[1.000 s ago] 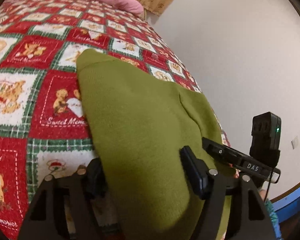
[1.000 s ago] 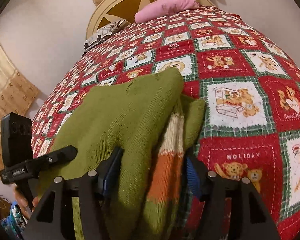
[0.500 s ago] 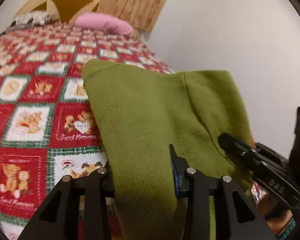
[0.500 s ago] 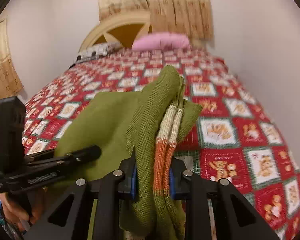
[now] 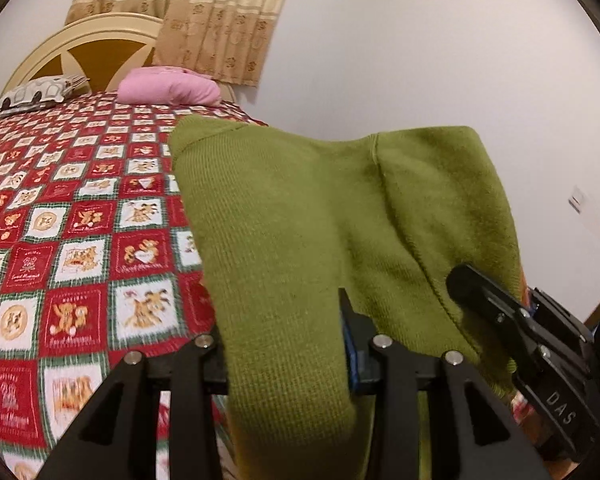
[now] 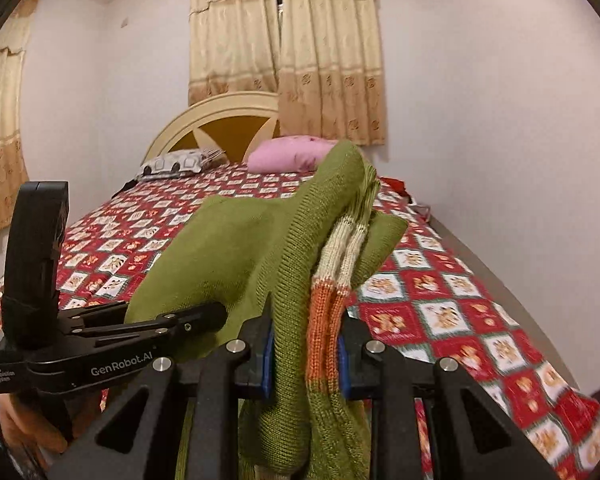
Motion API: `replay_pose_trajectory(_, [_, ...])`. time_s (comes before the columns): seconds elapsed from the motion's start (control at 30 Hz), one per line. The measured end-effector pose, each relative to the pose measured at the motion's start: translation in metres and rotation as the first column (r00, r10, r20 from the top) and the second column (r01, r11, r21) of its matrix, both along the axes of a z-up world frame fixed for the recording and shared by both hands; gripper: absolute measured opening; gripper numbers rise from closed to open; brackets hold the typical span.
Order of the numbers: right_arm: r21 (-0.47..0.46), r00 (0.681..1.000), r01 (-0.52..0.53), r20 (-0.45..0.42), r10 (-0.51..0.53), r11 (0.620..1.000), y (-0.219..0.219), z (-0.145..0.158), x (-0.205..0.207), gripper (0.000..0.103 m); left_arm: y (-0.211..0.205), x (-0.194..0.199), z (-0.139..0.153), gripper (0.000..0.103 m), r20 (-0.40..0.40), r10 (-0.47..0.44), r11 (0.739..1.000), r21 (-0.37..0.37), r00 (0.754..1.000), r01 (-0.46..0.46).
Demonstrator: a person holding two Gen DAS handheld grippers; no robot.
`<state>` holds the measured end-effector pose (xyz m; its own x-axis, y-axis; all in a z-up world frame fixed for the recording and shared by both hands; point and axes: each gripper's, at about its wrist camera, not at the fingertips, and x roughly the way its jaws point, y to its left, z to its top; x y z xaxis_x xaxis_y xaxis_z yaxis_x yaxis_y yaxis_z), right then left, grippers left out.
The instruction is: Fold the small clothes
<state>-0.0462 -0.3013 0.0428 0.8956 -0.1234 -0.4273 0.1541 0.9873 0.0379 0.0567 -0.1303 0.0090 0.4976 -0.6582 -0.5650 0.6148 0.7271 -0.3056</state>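
Bedroom, patchwork quilt [image 5: 80, 264] below. Green sweater [image 5: 300, 220] hanging lifted between both grippers, long axis running across; left gripper [image 5: 284, 344] pinching plain edge, right gripper [image 6: 306, 344] pinching striped edge, neither nearer.

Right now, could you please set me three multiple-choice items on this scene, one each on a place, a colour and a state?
1. Where is the pink pillow?
A. at the headboard
B. on the floor
C. in a gripper

2. What colour is the band below the cream stripe on the sweater?
A. blue
B. orange
C. black

3. What is the right gripper doing?
A. open and empty
B. resting on the quilt
C. shut on the sweater

Answers: 1 A, it lies on the bed before the headboard; 2 B, orange knit sits under the cream; 3 C, the cloth is pinched between its pads.
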Motion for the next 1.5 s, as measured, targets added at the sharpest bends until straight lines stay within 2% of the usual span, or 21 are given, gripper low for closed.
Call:
replay_pose_trajectory(0.17, [-0.003,0.999,0.051,0.013,-0.051,0.999,-0.002,0.006,-0.046,0.024,-0.011,-0.040,0.011,0.039,0.051,-0.026,0.998,0.059,0.998,0.023])
replay_pose_trajectory(0.33, [-0.006,0.995,0.102,0.012,-0.102,0.995,-0.008,0.007,-0.081,0.024,-0.025,-0.066,0.012,0.039,0.065,-0.057,0.995,0.084,0.996,0.051])
replay_pose_trajectory(0.67, [0.017,0.983,0.183,-0.002,-0.183,0.983,-0.033,0.000,-0.119,0.024,-0.063,-0.093,0.007,0.039,0.077,-0.105,0.987,0.130,0.991,0.094])
replay_pose_trajectory(0.97, [0.037,0.973,0.229,-0.002,-0.230,0.973,-0.058,-0.005,-0.131,0.024,-0.097,-0.104,0.004,0.039,0.107,-0.133,0.978,0.172,0.985,0.113])
replay_pose_trajectory(1.5, [0.067,0.964,0.266,-0.030,-0.264,0.962,-0.104,-0.022,-0.122,0.024,-0.153,-0.101,-0.011,0.039,0.100,-0.131,0.966,0.236,0.986,0.104])
